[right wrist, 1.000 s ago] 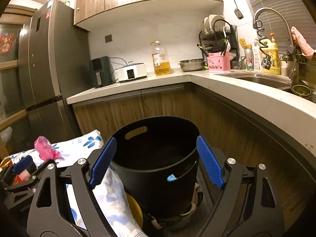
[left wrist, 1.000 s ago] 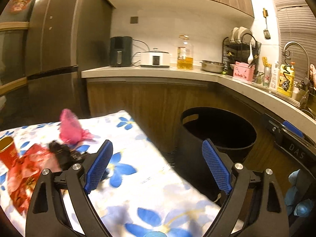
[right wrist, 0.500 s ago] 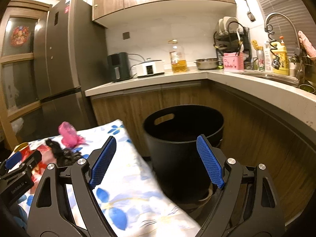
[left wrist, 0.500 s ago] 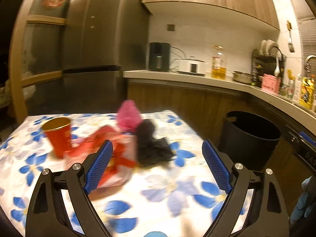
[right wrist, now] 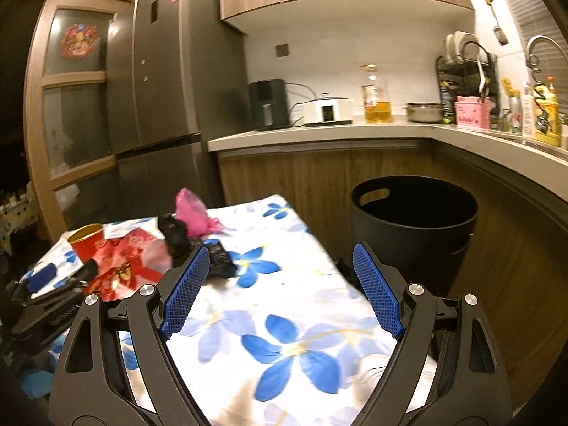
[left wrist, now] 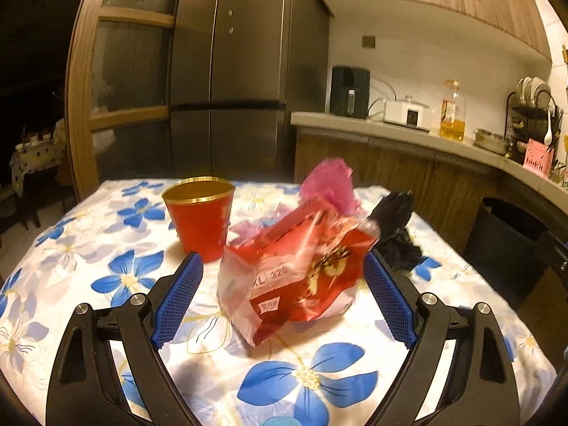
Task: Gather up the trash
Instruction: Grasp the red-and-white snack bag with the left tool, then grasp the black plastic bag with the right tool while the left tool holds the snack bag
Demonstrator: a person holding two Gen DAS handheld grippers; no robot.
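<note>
L gripper [left wrist: 283, 296] fingers wide, empty, round crinkly red plastic bag [left wrist: 298, 277], glossy red cup [left wrist: 199, 223], R gripper [right wrist: 280, 289] wide, empty, floral tabletop [right wrist: 284, 323], round black bin [right wrist: 413, 227]

The red snack bag [left wrist: 301, 269] beside the red cup [left wrist: 200, 222] bears "XL 320" on a clear patch; other print there is illegible

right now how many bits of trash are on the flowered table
4 visible: a red cup at the left, a red snack bag beside it, a pink plastic bag behind that, and a black crumpled bag at the right. Smaller bits may hide behind them.
</note>
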